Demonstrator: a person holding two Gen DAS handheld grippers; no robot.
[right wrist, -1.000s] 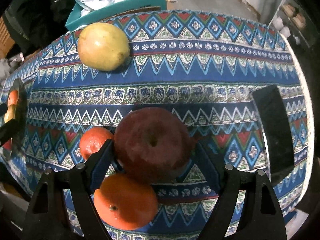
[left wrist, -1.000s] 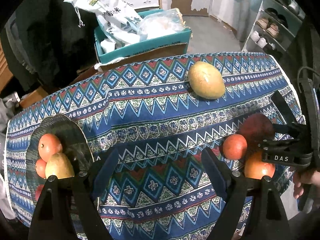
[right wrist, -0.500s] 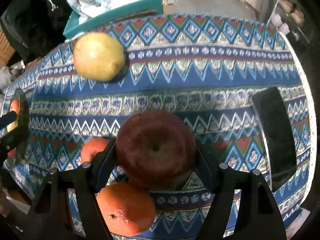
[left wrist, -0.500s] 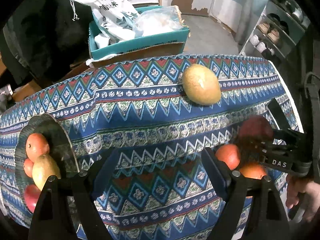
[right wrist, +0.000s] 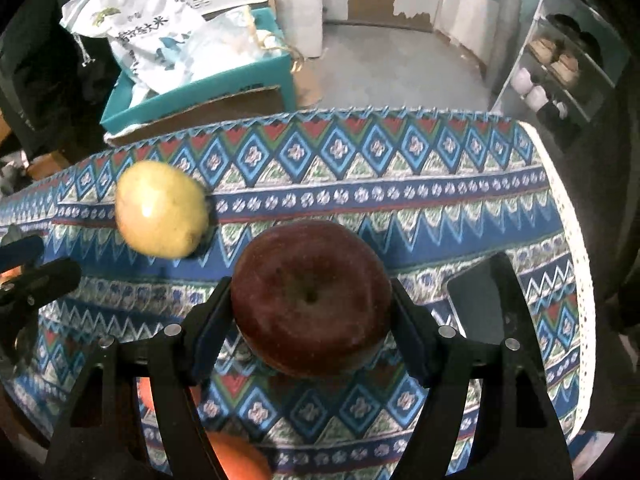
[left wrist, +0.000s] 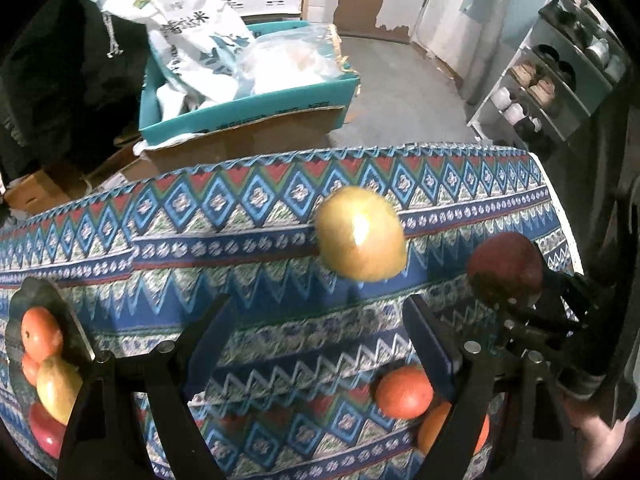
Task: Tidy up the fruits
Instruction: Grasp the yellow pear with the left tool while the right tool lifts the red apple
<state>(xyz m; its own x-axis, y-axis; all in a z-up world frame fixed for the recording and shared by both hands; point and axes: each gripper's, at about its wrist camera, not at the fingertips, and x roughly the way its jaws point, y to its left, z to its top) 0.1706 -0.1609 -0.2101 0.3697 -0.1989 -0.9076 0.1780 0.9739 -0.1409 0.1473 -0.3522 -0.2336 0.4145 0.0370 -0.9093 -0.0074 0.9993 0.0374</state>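
The dark red apple (right wrist: 311, 298) sits squarely between the pads of the right gripper (right wrist: 312, 312), which has just closed in on it, each pad pressed against one flank; it appears raised clear of the patterned tablecloth (right wrist: 360, 200), a side-on hold that suits so round a fruit. Beneath and behind those fingers two oranges (left wrist: 404, 392) remain on the cloth, probably next to be sorted. Ahead and to the gripper's left lies the yellow-green pear (right wrist: 162, 209), untouched. The left gripper (left wrist: 316, 344) hangs wide apart with nothing in it, the pear just beyond its fingertips. Far to its left the glass plate (left wrist: 76, 320) already carries several fruits, seemingly the gathering place.
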